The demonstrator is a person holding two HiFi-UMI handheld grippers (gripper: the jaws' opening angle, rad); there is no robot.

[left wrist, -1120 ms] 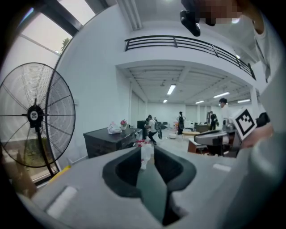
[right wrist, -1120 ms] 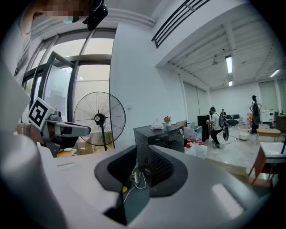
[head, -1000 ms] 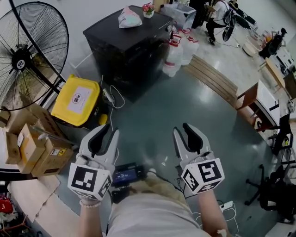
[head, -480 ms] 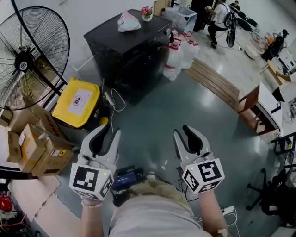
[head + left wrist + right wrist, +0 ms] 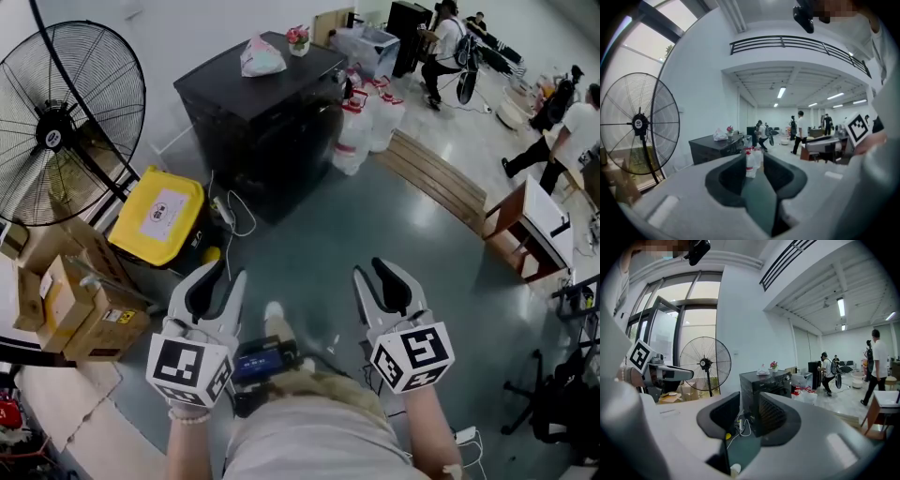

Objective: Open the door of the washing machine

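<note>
Both grippers empty, washing machine well ahead at twelve o'clock.
The left gripper [image 5: 223,272] has just been opening its jaws, nothing between them; the right gripper [image 5: 373,270] is parted and empty too. The black boxy washing machine [image 5: 281,131], front closed, carries a bag [image 5: 262,56] and flowers [image 5: 299,16]. A lidded yellow bin [image 5: 159,216] sits at its eight o'clock, white jugs [image 5: 366,108] at three. Its front faces five, long side roughly eight-to-two.

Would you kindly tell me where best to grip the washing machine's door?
Likely the rim of the door on the front of the washing machine, coming level from the open floor that this face looks onto. No handle shows yet.
</note>
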